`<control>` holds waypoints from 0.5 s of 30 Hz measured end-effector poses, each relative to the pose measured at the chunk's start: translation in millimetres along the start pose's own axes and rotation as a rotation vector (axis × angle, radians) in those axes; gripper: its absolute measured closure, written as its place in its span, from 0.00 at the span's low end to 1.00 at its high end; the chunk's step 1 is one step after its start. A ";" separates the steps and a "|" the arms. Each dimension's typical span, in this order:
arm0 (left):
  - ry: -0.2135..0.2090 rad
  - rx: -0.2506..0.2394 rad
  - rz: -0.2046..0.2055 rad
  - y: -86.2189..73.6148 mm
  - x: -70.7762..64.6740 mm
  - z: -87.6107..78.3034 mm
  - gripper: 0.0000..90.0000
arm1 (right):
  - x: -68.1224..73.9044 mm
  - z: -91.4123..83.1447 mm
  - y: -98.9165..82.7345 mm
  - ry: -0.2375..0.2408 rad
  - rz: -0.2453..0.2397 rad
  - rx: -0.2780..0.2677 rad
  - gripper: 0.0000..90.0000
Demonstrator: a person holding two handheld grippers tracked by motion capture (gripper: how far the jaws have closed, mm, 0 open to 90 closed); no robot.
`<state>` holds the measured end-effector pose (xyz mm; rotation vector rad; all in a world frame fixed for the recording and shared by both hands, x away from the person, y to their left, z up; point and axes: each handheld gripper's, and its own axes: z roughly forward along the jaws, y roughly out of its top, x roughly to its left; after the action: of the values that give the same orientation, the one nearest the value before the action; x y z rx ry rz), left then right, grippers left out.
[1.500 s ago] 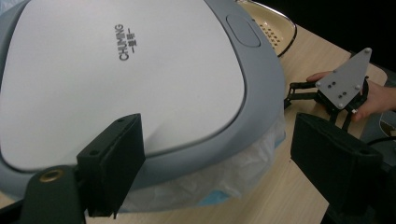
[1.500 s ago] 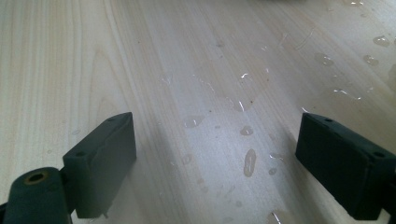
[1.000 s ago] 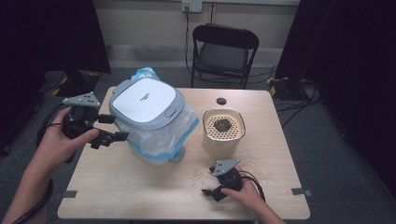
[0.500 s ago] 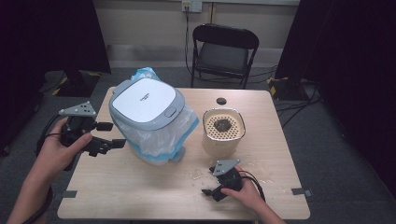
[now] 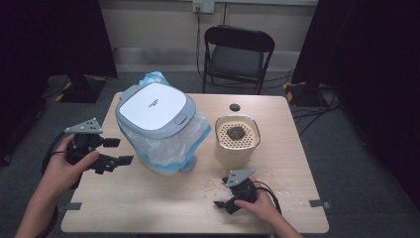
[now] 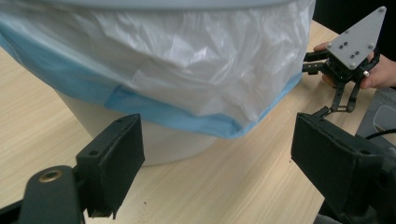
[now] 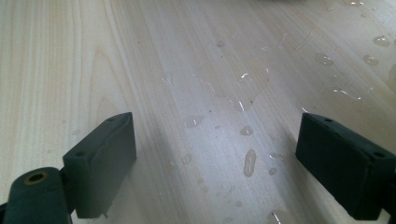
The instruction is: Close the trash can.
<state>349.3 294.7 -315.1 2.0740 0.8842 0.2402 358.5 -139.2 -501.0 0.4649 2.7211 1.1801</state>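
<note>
The left gripper (image 5: 118,151) is held wide apart and empty at the table's left edge, aimed at the lidded trash bin (image 5: 157,126) with its white-and-blue plastic liner (image 6: 187,70) hanging over the rim. The right gripper (image 5: 224,203) is rested low near the front edge, also spread and gripping nothing, above water droplets (image 7: 249,161) on the wooden table (image 5: 148,208). Just beside the bin, a beige perforated container (image 5: 237,140) with dark matter inside is seen; a small black disc (image 5: 234,107) lies behind it. Risk is judged as follows: the thin liner could be torn or pulled off if pinched carelessly, and the bin could be tipped by a one-sided push; the wet surface could cause sliding. The bin's far side and contents are hidden, the dark matter cannot be identified, and the bin's top is cut off in the left gripper view.
</note>
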 end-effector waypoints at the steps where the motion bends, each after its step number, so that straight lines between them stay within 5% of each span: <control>1: 0.003 0.001 0.001 -1.7 0.4 1.0 0.19 | 0.0 0.0 0.0 0.000 0.000 0.000 0.13; 15: -0.015 0.005 0.000 -23.1 2.3 13.9 0.19 | 0.1 -0.1 0.0 0.002 0.001 0.001 0.13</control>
<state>345.6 296.5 -341.9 2.0779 0.8768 0.2228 358.3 -139.3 -501.0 0.4661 2.7235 1.1799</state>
